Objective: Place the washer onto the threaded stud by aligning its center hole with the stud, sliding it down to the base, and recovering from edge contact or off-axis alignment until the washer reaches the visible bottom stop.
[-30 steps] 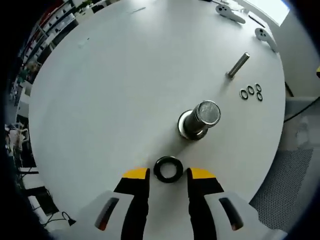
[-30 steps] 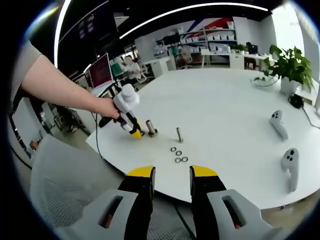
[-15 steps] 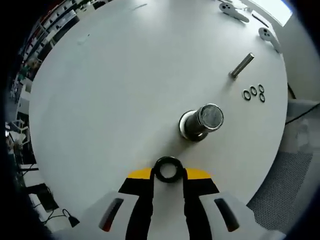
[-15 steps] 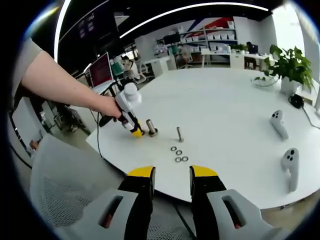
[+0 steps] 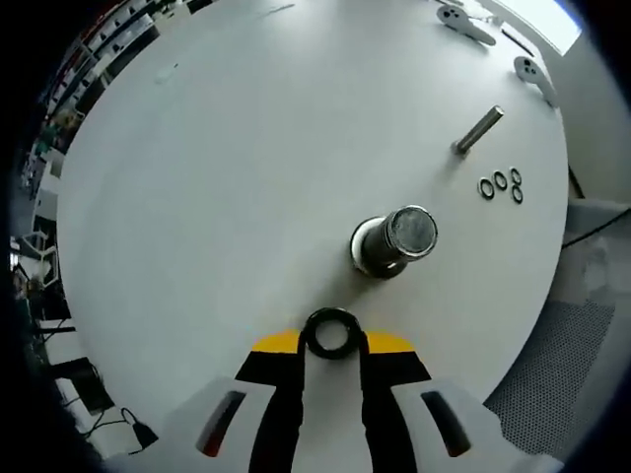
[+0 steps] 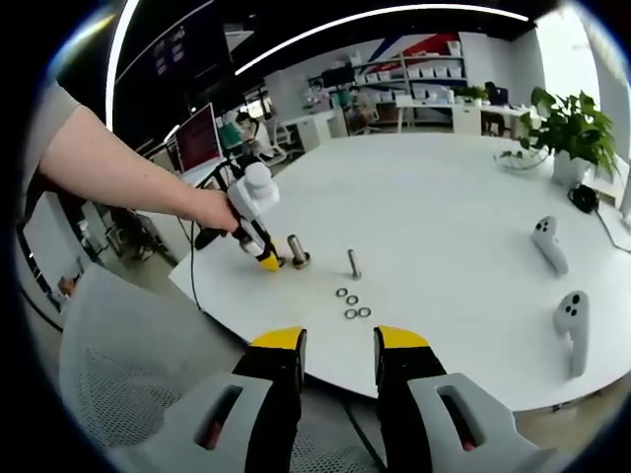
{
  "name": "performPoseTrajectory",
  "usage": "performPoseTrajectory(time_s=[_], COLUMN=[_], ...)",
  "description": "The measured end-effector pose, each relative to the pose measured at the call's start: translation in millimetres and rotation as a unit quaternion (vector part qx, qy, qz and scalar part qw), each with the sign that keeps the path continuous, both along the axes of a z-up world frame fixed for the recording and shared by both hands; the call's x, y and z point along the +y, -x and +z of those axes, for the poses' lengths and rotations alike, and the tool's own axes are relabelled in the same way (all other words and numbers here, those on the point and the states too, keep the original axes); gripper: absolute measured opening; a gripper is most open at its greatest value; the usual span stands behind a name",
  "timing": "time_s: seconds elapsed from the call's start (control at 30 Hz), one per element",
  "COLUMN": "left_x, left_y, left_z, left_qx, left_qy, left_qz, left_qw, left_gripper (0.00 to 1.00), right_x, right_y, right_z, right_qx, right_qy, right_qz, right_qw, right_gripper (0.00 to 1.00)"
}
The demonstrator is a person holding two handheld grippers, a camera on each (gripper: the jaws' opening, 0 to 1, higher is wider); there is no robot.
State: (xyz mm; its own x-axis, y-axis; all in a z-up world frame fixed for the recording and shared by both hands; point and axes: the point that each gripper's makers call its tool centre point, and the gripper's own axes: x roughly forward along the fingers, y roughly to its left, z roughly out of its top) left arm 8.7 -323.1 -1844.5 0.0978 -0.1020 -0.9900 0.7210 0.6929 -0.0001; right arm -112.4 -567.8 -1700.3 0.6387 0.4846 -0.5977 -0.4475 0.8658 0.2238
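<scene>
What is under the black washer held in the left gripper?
The black washer sits between the left gripper jaws, over the white table. Through its hole, only white tabletop shows. Whether it touches the table or is lifted cannot be told. The large stud stands apart.

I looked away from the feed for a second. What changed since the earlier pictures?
The left gripper closed its jaws on the black washer, which lay between them untouched before. The large stud, the three small rings and the open right gripper stayed as they were.
</scene>
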Motion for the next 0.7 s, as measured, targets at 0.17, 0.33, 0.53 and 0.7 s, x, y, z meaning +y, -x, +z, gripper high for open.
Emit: performPoseTrajectory(time_s=[0.17, 0.33, 0.53, 0.7], left_x=[2.0, 1.6, -0.6, -9.4], left_y=[11.2, 9.2, -2.3, -10.5], left_z=[3.2, 13.9, 32.0, 50.0], left_qx=[0.019, 0.005, -0.017, -0.026], left_qy=[-0.008, 0.000, 0.008, 0.033], left_qz=[-0.037, -0.042, -0.038, -0.039], left_qw=[0.9991, 0.9991, 0.9991, 0.9984], left_gripper=[0.18, 0.18, 0.18, 0.19], right_x=[0.4, 1.0, 2.3, 2.9], right_y=[0.3, 1.0, 0.9, 1.4], right_z=[0.3, -0.2, 0.1, 0.8], right_qx=[-0.001, 0.001, 0.000, -0.001], right_qy=[-0.001, 0.000, 0.000, -0.002], right_qz=[0.001, 0.004, 0.007, 0.008], right_qw=[1.0000, 1.0000, 1.0000, 1.0000], right_gripper=[0.29, 0.29, 0.29, 0.29])
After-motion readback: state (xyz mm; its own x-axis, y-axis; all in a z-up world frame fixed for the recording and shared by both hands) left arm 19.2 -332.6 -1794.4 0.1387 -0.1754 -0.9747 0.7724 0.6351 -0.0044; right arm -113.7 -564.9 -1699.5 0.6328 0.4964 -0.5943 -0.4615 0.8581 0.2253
